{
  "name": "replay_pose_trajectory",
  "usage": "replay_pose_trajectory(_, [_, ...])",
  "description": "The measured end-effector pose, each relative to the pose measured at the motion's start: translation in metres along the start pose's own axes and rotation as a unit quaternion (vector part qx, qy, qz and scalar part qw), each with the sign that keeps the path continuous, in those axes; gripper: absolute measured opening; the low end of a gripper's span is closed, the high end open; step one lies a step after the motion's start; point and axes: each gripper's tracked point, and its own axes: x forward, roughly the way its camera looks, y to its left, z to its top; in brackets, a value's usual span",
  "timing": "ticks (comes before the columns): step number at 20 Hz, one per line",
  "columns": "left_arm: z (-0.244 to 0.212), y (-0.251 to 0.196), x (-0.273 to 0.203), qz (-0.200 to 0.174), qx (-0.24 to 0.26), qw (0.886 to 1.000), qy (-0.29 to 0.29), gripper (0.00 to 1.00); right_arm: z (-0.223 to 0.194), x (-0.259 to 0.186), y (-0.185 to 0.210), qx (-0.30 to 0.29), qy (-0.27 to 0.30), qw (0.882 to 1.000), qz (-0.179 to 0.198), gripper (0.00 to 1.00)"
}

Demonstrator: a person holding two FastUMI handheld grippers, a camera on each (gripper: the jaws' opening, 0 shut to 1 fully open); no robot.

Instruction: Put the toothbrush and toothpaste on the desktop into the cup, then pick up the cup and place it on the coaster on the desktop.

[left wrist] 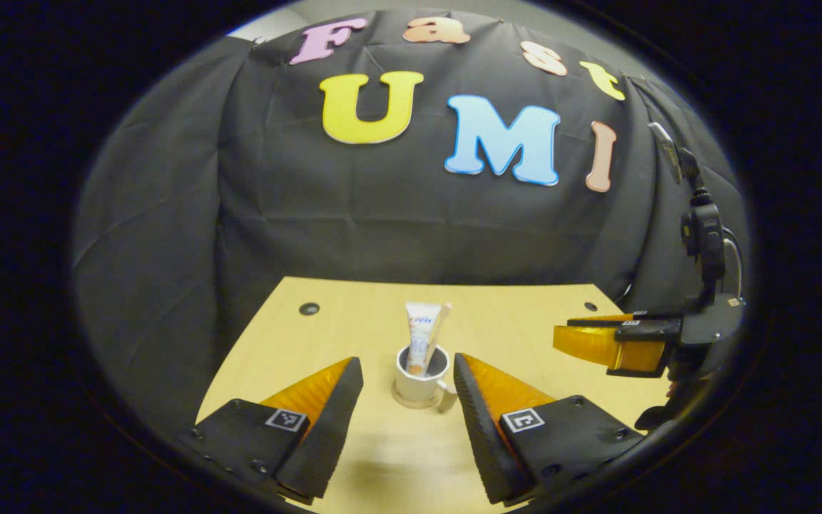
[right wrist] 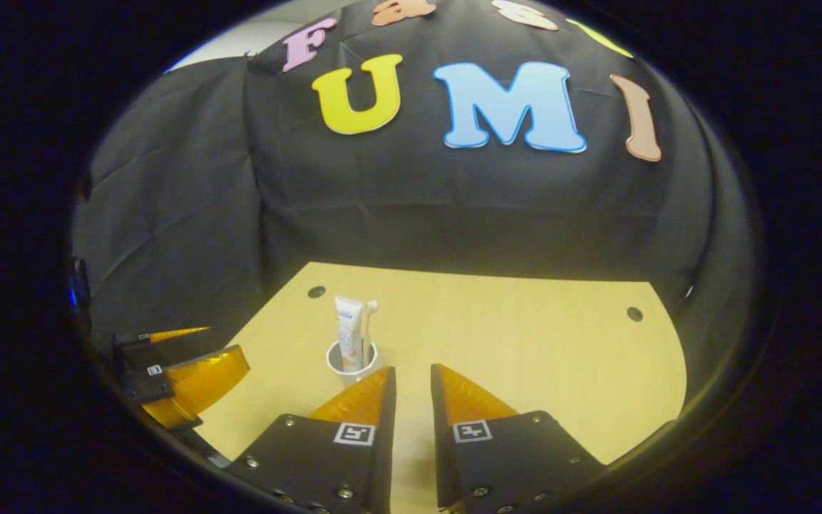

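- Left gripper view: we find the cup (left wrist: 422, 377) standing upright on the coaster (left wrist: 411, 401), near the middle of the desktop (left wrist: 525, 314). The toothpaste (left wrist: 419, 334) and toothbrush (left wrist: 438, 330) stand inside it, leaning slightly toward one o'clock.
- Same view: the left gripper (left wrist: 407, 385) sits at six o'clock of the cup with its jaws spread wide, one finger on each side of the cup and neither touching it. It holds nothing.
- Same view: the right gripper (left wrist: 589, 346) hangs at three o'clock, well apart from the cup, side-on to us. We cannot tell its jaw state from here.
- Right gripper view: the cup (right wrist: 352, 360) with the toothpaste (right wrist: 347, 325) and toothbrush (right wrist: 368, 325) stands at eleven o'clock of the right gripper (right wrist: 412, 382), partly hidden behind its left finger. The jaws stand slightly apart, with bare desktop (right wrist: 525, 343) in the narrow gap, pinching nothing.
- Same view: the left gripper (right wrist: 190, 364) shows at nine o'clock, jaws spread.
- Judgement: the task reads as essentially complete, with cup seated and contents in. The step in hand appears to be the release. To do it well, we advise drawing the left gripper straight back toward six o'clock with jaws kept wide, so neither finger clips the cup wall or handle and drags it off the coaster.
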Motion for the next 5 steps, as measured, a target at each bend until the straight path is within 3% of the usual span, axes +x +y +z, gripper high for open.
replay_pose_trajectory(5, [0.084, -0.025, -0.029, -0.01, 0.007, 0.996, -0.088, 0.84, 0.074, -0.053, -0.018, 0.01, -0.113, 0.993, -0.035, 0.22])
